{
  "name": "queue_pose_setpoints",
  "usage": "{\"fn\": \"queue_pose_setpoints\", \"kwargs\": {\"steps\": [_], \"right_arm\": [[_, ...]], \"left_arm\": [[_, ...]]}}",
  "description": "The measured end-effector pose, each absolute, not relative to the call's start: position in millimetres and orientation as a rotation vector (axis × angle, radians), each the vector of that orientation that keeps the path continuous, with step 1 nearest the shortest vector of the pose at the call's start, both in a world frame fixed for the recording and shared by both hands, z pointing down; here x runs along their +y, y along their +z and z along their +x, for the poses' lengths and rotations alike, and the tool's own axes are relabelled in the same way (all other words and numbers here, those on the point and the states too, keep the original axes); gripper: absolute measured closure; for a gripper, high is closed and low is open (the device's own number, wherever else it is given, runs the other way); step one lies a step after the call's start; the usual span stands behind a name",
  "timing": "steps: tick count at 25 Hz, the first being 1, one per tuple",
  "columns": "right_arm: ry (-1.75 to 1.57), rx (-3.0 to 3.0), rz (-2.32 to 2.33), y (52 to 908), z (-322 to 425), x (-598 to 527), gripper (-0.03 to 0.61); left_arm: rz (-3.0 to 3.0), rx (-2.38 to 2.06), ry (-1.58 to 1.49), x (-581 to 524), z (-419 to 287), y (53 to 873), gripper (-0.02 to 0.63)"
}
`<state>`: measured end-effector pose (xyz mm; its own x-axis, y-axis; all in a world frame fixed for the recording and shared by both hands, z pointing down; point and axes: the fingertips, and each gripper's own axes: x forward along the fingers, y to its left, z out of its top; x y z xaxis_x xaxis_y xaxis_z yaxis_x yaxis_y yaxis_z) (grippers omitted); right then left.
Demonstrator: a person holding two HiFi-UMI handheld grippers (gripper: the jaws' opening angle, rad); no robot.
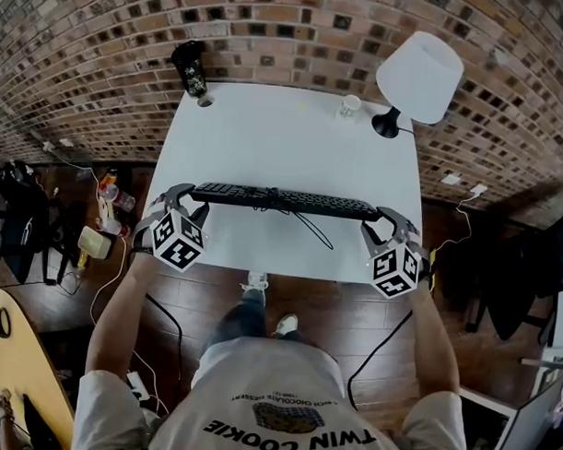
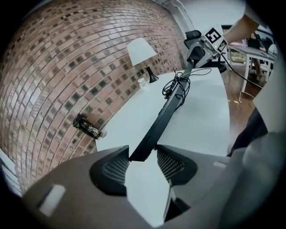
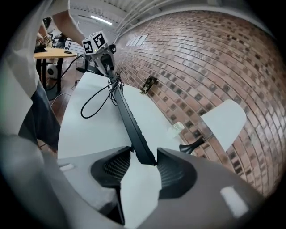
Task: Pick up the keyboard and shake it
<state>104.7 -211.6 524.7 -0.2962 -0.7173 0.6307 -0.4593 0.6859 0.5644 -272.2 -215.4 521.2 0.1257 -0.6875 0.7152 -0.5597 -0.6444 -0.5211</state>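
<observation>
A long black keyboard point(image 1: 282, 201) stretches left to right across the near half of the white table point(image 1: 266, 127). My left gripper point(image 1: 192, 200) is shut on its left end, both pads against the edges point(image 2: 143, 154). At the opposite end my right gripper point(image 1: 381, 223) grips the same way point(image 3: 145, 156). In each gripper view the keyboard point(image 2: 165, 116) point(image 3: 129, 120) runs away edge-on to the other gripper. Its black cable point(image 1: 314, 230) loops loosely from the middle onto the table. Whether the keyboard rests on the table or hangs just above it I cannot tell.
A white lamp point(image 1: 418, 77) stands at the table's far right corner with a small glass point(image 1: 348, 106) beside it. A dark can point(image 1: 190, 70) stands at the far left corner. A brick wall runs behind the table; cables and bottles lie on the wooden floor at the left.
</observation>
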Motion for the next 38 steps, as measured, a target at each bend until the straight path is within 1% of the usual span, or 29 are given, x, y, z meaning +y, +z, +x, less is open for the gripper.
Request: {"fn": "queue_pose_setpoints", "kwargs": {"steps": [3, 4, 5, 9, 17, 24, 31, 34, 38], "right_arm": [[-0.389, -1.929, 0.868, 533, 107, -199, 0.411], [-0.411, -1.915, 0.849, 536, 108, -195, 0.422], [-0.435, -1.897, 0.830, 540, 108, -191, 0.446], [-0.504, -1.824, 0.774, 562, 110, -180, 0.462], [-0.592, -1.716, 0.748, 593, 112, -170, 0.465], [-0.529, -1.714, 0.679, 606, 114, -166, 0.466], [-0.507, -1.718, 0.604, 609, 111, -167, 0.466], [-0.466, -1.744, 0.614, 609, 111, -166, 0.466], [-0.375, -1.791, 0.661, 605, 111, -162, 0.466]], "left_arm": [[-2.182, 1.205, -1.617, -206, -270, 529, 0.416], [-2.162, 1.191, -1.639, -203, -270, 533, 0.419], [-2.144, 1.178, -1.660, -199, -270, 537, 0.422], [-2.087, 1.118, -1.737, -185, -265, 559, 0.449], [-1.963, 1.133, -1.834, -172, -260, 587, 0.457], [-1.865, 1.146, -1.956, -167, -260, 602, 0.462], [-1.944, 1.184, -2.009, -160, -258, 602, 0.474], [-2.050, 1.287, -1.979, -149, -252, 594, 0.485], [-2.240, 1.509, -1.831, -118, -235, 582, 0.505]]}}
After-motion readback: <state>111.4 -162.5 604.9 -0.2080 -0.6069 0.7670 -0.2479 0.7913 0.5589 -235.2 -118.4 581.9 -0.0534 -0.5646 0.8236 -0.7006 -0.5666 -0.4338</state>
